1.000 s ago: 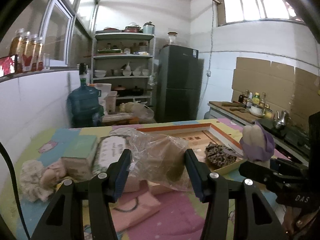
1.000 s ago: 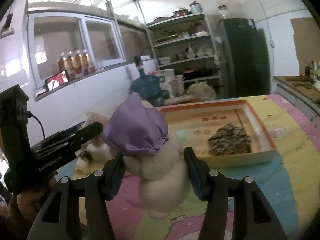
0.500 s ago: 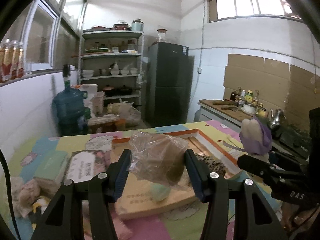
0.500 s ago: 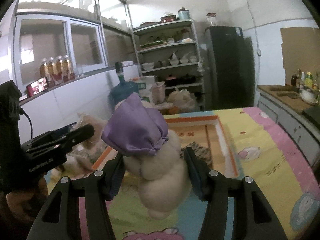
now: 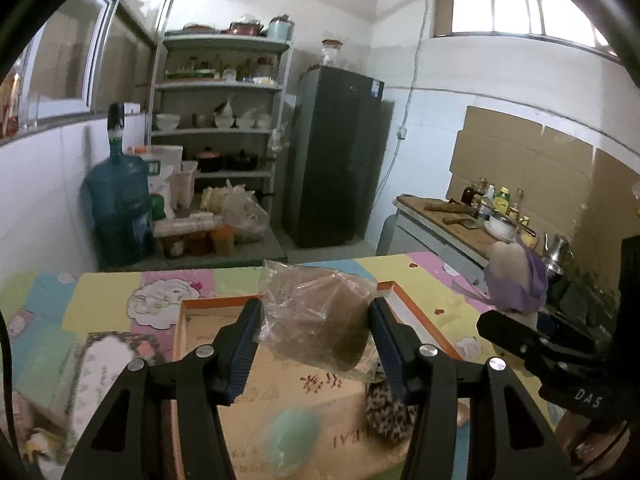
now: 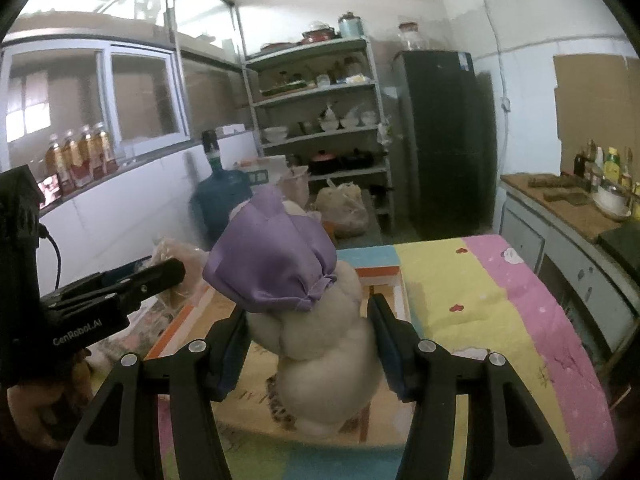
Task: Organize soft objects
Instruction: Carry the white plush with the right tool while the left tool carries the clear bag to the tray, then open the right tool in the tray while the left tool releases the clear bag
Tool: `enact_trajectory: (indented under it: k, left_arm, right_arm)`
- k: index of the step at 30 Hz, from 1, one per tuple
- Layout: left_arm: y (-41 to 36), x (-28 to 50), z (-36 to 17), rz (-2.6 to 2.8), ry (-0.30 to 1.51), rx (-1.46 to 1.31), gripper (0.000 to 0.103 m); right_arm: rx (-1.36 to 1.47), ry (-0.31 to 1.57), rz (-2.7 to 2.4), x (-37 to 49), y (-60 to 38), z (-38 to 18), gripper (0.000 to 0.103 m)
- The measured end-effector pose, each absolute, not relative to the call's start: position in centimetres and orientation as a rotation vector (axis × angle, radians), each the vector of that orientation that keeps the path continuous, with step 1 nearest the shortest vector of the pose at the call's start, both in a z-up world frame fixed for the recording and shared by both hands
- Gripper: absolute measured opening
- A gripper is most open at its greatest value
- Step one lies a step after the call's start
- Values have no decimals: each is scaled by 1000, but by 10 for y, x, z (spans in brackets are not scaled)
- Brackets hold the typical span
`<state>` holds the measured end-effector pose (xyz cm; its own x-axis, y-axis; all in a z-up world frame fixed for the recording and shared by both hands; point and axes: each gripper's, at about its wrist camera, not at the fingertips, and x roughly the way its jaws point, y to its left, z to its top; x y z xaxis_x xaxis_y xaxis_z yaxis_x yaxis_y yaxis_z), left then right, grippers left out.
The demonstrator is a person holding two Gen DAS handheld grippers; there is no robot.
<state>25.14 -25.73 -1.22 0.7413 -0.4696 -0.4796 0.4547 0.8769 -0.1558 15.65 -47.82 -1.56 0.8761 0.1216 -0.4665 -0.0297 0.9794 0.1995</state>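
Observation:
My left gripper (image 5: 316,334) is shut on a brown soft item in a clear plastic bag (image 5: 320,320), held above the orange-rimmed cardboard tray (image 5: 416,316). In the tray lie a leopard-print cloth (image 5: 390,414) and a pale green soft item (image 5: 290,438). My right gripper (image 6: 308,338) is shut on a cream plush toy with a purple satin cloth (image 6: 280,268), held over the tray's near right part (image 6: 384,272). The plush toy also shows at the right of the left wrist view (image 5: 514,276).
A pastel cartoon sheet (image 6: 480,292) covers the table. Tissue packs (image 5: 104,364) and more soft things lie left of the tray. Behind stand a blue water jug (image 5: 118,208), shelves (image 5: 220,128), a dark fridge (image 5: 340,152) and a counter with bottles (image 5: 476,216).
Both grippers have moved forward and over the tray with their loads. The left view has swung right, from the tissue packs to the tray. Both grips are unchanged.

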Motion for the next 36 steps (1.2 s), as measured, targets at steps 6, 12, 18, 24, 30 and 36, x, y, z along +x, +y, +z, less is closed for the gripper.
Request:
enact_trajectory:
  k: [6,12,18,24,30,36]
  left_arm:
    - [-277,281,-31,-489,610,-39,55]
    - [-294,299,-60,-494,737,-43,55]
    - [-298,310,-80,-503,823,-68,55]
    - [-299,318,-93,-504,881,-90,55]
    - [-299,321,-99,-504,911,-100,56]
    - [-292,320,-98,-504,919,-138,57]
  right_arm:
    - [220,582,71,198,-494,-35,58]
    - [248,663,70,230,-497,-57,58]
    - [297,732,64,247,-502,-79,58]
    - [314,785,49,255,-504,-92,58]
    - [324,821,56,260,-503,-103,60]
    - [330,825,71,261,-503,-104,64]
